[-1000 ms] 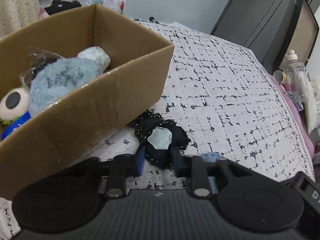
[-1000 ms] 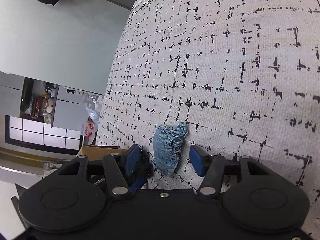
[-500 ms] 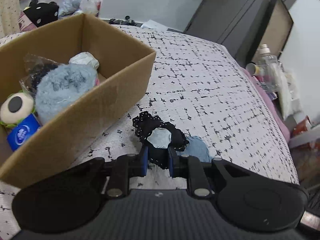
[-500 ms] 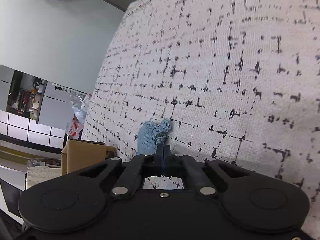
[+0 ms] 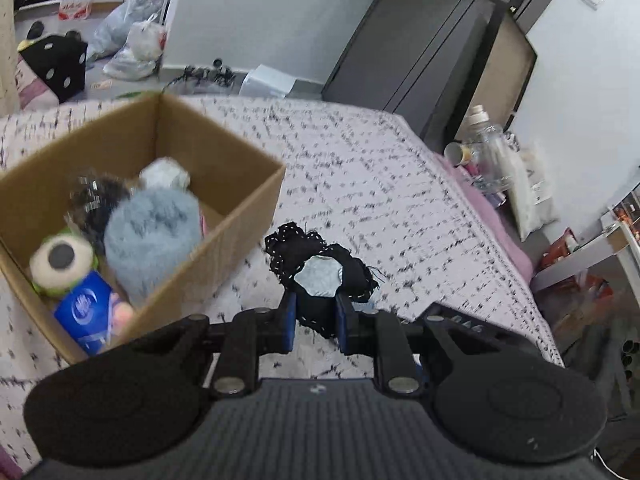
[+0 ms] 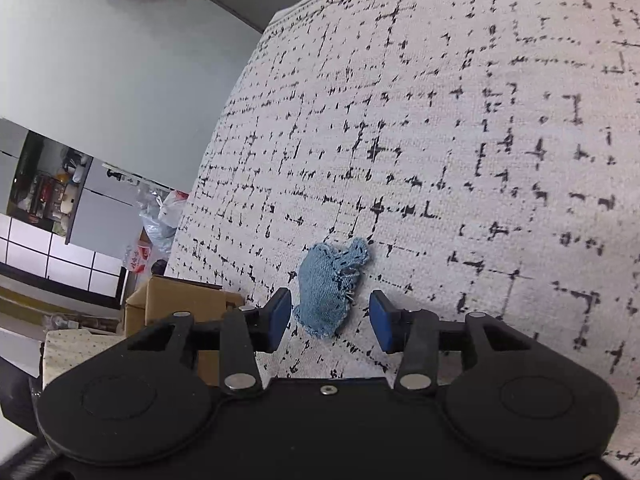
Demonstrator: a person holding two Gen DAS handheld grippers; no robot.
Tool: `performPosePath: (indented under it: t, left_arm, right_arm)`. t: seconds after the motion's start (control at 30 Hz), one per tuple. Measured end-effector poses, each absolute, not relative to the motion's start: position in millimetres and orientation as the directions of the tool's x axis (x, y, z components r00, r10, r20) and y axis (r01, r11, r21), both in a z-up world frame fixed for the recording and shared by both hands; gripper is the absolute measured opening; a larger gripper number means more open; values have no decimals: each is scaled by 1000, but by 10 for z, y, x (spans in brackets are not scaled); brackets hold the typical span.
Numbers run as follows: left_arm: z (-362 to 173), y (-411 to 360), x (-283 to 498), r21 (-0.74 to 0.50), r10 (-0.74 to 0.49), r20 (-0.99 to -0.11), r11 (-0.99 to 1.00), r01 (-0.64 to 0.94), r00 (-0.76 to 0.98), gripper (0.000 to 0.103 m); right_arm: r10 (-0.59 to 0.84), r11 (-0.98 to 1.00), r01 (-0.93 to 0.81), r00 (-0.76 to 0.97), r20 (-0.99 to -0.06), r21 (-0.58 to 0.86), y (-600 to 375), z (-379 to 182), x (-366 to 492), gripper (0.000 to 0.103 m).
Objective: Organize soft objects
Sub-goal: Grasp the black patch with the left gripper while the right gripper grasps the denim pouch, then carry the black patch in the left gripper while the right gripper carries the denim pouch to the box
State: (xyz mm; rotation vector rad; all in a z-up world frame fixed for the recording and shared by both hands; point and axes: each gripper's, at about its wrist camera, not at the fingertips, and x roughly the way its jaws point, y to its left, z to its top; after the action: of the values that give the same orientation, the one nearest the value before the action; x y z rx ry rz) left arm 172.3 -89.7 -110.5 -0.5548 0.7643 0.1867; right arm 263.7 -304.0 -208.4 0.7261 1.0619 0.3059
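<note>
The left hand-held gripper (image 5: 316, 322) clamps a black scrunchie (image 5: 320, 276), lifted above the bed (image 5: 400, 200); the box (image 5: 224, 248) sits at 10 o'clock. The right hand-held gripper (image 6: 330, 320) gapes around a denim scrap (image 6: 330, 284) lying on the bed.

No legible text; blue packet (image 5: 83, 312) in cardboard box (image 5: 224, 236) bears unreadable white logo.

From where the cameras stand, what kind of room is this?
Probably a lived-in bedroom. The work surface looks like a bed under a patterned cover, a dark wardrobe stands behind it, and filled plastic bags lie on the floor.
</note>
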Motion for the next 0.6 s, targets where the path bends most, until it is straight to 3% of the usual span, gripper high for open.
performPosePath:
  t: [0.27,0.43,0.6]
  left_arm:
    - [-848,-617,1679,-418,-34,-672,842,-341,740,19]
    - [-792,-345,1693,-425,-12,-667,828,-366,745,19]
    - [-767,-71,1730,-416,4,-672,826,-382,740,19]
  right_arm:
    - [530,768,91,464,-710,633,-2855,-2118,2729,41]
    - [510,791,81,460,-727,607,-2792,-2157,2767,17]
    - [515,797,40,474,-714,602,-2741,-2039,2716,12]
